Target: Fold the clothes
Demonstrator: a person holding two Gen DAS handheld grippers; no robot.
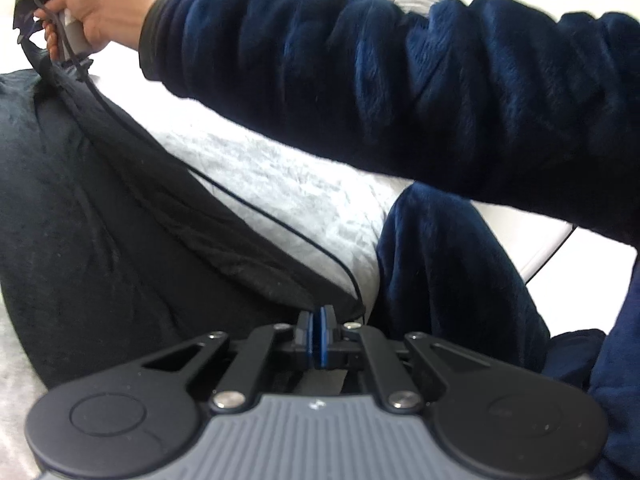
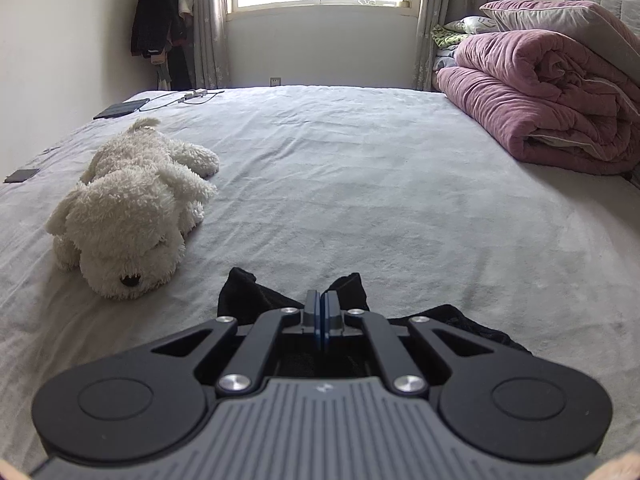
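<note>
You've got both grippers clamped on the same dark garment [image 1: 88, 216], one at each end, so you're mid-stretch on this fold. In the left wrist view the left gripper [image 1: 317, 334] has its jaws pinched tight on the near edge of the cloth at about 6 o'clock, and the fabric runs off toward 10 o'clock, where your right hand [image 1: 94, 16] holds the other tool up high with the far end hanging from it. From the right wrist view the right gripper [image 2: 321, 320] is pinched down narrow too, with black cloth bunching out on both sides of the tips.

What I'd watch:

- The right grip looks like a small bite on a bunched corner. Pull the span any tauter and that corner could slip out, and you'd lose the straight edge.
- There's a black cable [image 1: 256, 208] trailing from the right tool across the cloth and the bed [image 2: 360, 184]. Fold over it and it could get trapped inside.
- The plush dog [image 2: 132, 208] sits at about 10 o'clock in the right view, near the cloth. Swing that way and you could drag it along.
- The pink quilt [image 2: 540, 92] at 2 o'clock is well apart, no worries there.
</note>
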